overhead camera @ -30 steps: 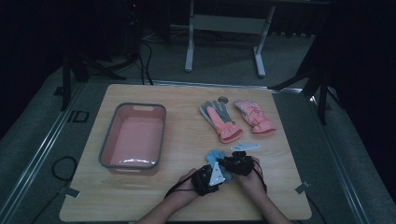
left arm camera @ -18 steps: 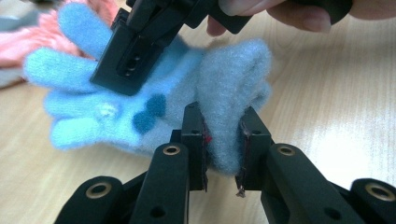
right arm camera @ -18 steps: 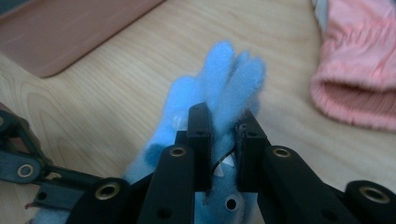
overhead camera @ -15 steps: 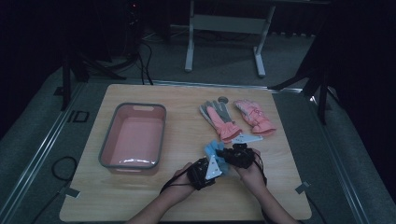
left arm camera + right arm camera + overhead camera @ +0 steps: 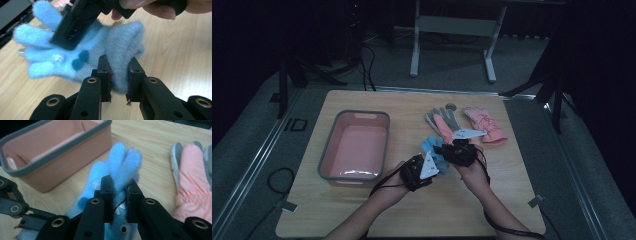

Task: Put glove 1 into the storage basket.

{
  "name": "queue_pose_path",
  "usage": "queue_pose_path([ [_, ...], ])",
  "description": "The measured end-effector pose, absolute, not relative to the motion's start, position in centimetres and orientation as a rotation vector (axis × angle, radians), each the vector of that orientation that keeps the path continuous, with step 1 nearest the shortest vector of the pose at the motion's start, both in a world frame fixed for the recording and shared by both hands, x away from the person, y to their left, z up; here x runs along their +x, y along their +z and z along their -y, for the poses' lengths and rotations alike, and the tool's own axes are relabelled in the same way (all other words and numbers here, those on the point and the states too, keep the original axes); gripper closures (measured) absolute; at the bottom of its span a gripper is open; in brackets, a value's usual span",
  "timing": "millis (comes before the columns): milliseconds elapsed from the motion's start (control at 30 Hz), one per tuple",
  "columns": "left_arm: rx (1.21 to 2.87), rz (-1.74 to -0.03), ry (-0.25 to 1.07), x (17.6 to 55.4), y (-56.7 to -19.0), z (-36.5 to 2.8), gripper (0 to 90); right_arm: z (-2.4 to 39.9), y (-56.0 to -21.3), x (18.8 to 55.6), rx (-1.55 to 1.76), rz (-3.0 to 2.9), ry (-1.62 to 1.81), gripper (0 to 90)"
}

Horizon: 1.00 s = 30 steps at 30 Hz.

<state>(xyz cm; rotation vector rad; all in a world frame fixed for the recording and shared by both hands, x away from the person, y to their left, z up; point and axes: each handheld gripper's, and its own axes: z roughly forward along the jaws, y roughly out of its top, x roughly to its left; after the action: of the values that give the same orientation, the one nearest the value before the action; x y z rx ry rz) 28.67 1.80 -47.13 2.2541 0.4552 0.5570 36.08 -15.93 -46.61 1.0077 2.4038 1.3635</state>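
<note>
A: Where is the blue glove (image 5: 82,57) right now?

B: Pinched by both tools, between them and above the front half of the desk (image 5: 512,200), just right of the pink bin (image 5: 354,147). In the high view it is a small blue patch between the two hands.

A: What is the left hand-held gripper (image 5: 119,72) doing?

B: Its jaws are clamped on the fuzzy cuff end of the glove; the fabric bunches between the two pads in the left gripper view.

A: And the right hand-held gripper (image 5: 119,188)?

B: Its jaws pinch the glove nearer the fingers. The right gripper view has the blue fingers sticking out past the jaw tips, toward the bin's grey-rimmed wall.

A: Is the glove touching the wood?

B: It looks lifted clear, though the high view is dim and the glove is small there, so I can't be sure about its lowest edge.

A: Anything else on the desk?

B: A pink-and-grey glove (image 5: 443,122) and a pink glove (image 5: 484,125) lie flat, side by side, farther back on the right, well apart from the bin.
</note>
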Motion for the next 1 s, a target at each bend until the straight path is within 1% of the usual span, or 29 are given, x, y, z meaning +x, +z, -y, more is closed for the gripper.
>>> queue_pose_path([
  [267, 2.290, -0.471, 0.616, 28.9, -45.8, -4.1, 77.2, 13.4, -45.7, 36.9, 0.970, -2.422, 1.377, 79.9],
  [433, 2.279, -0.509, 0.633, 28.8, -44.8, -6.5, 77.2, 11.0, -44.8, 37.5, 0.931, -2.439, 1.409, 79.9],
  [567, 2.267, -0.526, 0.637, 28.7, -44.5, -7.9, 77.2, 9.7, -44.4, 37.6, 0.906, -2.450, 1.421, 79.9],
  [633, 2.270, -0.533, 0.644, 28.6, -44.4, -8.7, 77.1, 8.2, -44.1, 37.7, 0.879, -2.464, 1.423, 79.8],
  [700, 2.272, -0.537, 0.650, 28.5, -44.4, -9.1, 77.1, 8.2, -44.1, 37.7, 0.879, -2.464, 1.423, 79.8],
  [767, 2.275, -0.555, 0.664, 28.4, -44.2, -10.4, 77.1, 6.6, -43.9, 37.8, 0.858, -2.480, 1.420, 79.8],
  [900, 2.277, -0.577, 0.670, 28.3, -44.1, -11.6, 77.1, 5.2, -43.7, 37.9, 0.848, -2.496, 1.433, 79.8],
  [933, 2.278, -0.591, 0.681, 28.2, -44.1, -12.6, 77.1, 3.9, -43.7, 38.1, 0.829, -2.507, 1.435, 79.8],
  [1000, 2.277, -0.600, 0.677, 28.1, -44.0, -13.1, 77.1, 3.6, -43.7, 38.1, 0.830, -2.509, 1.438, 79.8],
])
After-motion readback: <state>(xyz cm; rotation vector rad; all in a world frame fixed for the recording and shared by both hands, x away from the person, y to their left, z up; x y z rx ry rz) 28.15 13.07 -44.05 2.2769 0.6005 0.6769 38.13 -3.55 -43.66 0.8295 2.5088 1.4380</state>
